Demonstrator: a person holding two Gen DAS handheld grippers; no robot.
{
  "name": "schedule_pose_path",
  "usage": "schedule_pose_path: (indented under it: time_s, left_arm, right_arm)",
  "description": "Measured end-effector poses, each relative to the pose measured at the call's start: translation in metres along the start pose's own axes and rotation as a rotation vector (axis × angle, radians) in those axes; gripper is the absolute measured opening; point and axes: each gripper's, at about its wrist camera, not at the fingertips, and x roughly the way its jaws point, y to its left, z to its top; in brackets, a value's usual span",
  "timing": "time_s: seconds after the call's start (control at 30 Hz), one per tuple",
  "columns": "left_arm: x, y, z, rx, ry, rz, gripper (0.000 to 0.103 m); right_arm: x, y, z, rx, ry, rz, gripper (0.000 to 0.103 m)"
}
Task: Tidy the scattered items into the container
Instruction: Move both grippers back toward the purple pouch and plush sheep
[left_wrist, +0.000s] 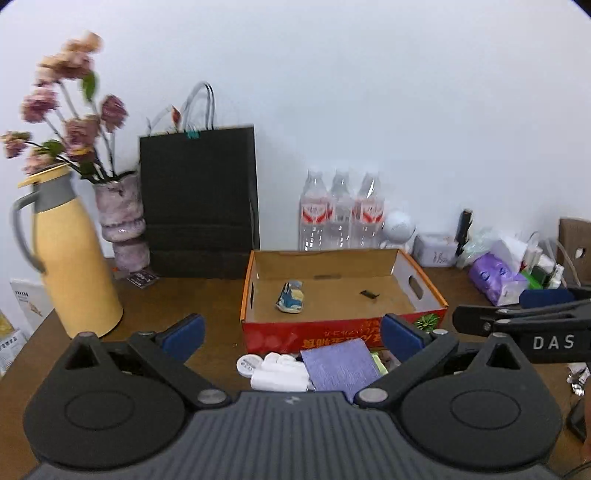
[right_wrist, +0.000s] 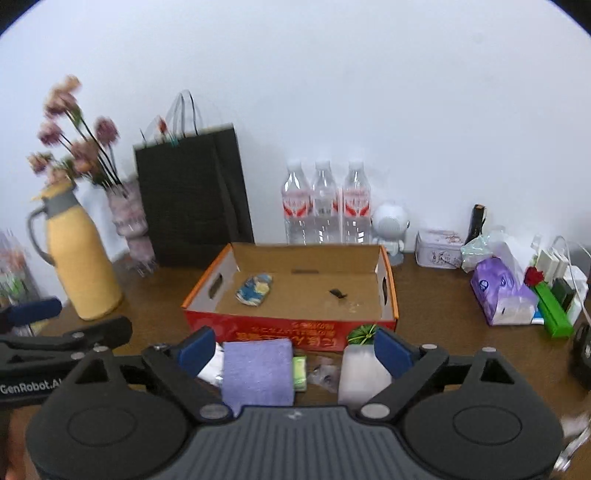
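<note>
Both grippers fill the bottom of their own views, jaws spread wide with nothing between the blue pads. Low in the left wrist view, the left gripper (left_wrist: 291, 334) hangs over a cluster of loose items just in front of the cardboard box (left_wrist: 421, 284): a round white cap (left_wrist: 248, 364), white rolled pieces (left_wrist: 282, 373) and a folded purple cloth (left_wrist: 340, 363), with a green packet edge (left_wrist: 377, 360) beside it. At the right edge of that frame the right gripper's arm crosses in, too partial to judge there. In the right wrist view, the right gripper (right_wrist: 295, 352) stands released above the same purple cloth (right_wrist: 258, 369), the green packet (right_wrist: 300, 373), a crumpled clear wrapper (right_wrist: 323, 374) and a translucent white bottle (right_wrist: 360, 376) touching its right pad.

Centre frame, the box sits open on the brown table (right_wrist: 443, 314) and already holds a blue patterned pouch (right_wrist: 255, 290) at its left and a small black clip (right_wrist: 338, 293) further right. Upper left stand a yellow jug (right_wrist: 83, 266), a vase of pink flowers (right_wrist: 129, 218) and a black paper bag (right_wrist: 192, 199); three water bottles (right_wrist: 325, 206) line the wall behind the box, and a purple tissue pack (right_wrist: 502, 291) lies at right.
</note>
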Motion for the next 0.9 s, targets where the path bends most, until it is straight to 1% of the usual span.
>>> schedule_pose_path:
  time_s: [0.03,0.1,0.13,0.17,0.2,0.27,0.33,0.37,0.43,0.53,0.7,0.8,0.9]
  left_arm:
    - [-0.008,0.002,-0.015,-0.013,-0.005,-0.016,0.103]
    - [-0.018,0.006,-0.044,-0.046,-0.018,-0.05,0.103]
    - [-0.021,0.008,-0.061,-0.055,-0.021,-0.07,0.103]
    - [-0.022,0.01,-0.077,-0.061,-0.026,-0.086,0.103]
    - [-0.021,0.011,-0.089,-0.068,-0.03,-0.082,0.103]
    - [-0.013,0.011,-0.115,-0.069,-0.031,-0.05,0.103]
    - [-0.003,0.009,-0.13,-0.049,-0.006,0.003,0.103]
    - [0.001,0.008,-0.135,-0.036,0.005,0.016,0.103]
    - [0.01,0.006,-0.142,-0.009,0.035,0.013,0.103]
    - [0.027,0.002,-0.149,-0.001,0.095,-0.009,0.103]
    - [0.047,-0.003,-0.162,0.013,0.154,-0.026,0.103]
    - [0.059,-0.003,-0.166,0.004,0.216,-0.046,0.103]
    - [0.062,0.0,-0.166,-0.01,0.218,-0.057,0.103]
  right_arm:
    - [-0.012,-0.001,-0.019,-0.002,-0.049,0.022,0.101]
    - [-0.031,-0.005,-0.061,-0.001,-0.169,0.101,0.103]
    - [-0.036,-0.006,-0.082,-0.001,-0.206,0.132,0.103]
    - [-0.036,-0.005,-0.097,-0.002,-0.198,0.127,0.103]
    - [-0.032,-0.003,-0.109,-0.009,-0.169,0.106,0.103]
    - [-0.022,-0.003,-0.128,-0.029,-0.132,0.051,0.103]
    - [-0.01,-0.002,-0.142,-0.047,-0.093,-0.031,0.103]
    - [-0.004,0.0,-0.146,-0.06,-0.068,-0.061,0.103]
    - [0.008,0.0,-0.155,-0.072,-0.015,-0.088,0.103]
    - [0.022,0.0,-0.164,-0.063,0.052,-0.082,0.103]
    - [0.035,-0.008,-0.172,-0.022,0.11,-0.065,0.103]
    - [0.042,-0.012,-0.176,0.005,0.152,-0.064,0.103]
    - [0.048,-0.015,-0.176,0.012,0.163,-0.067,0.103]
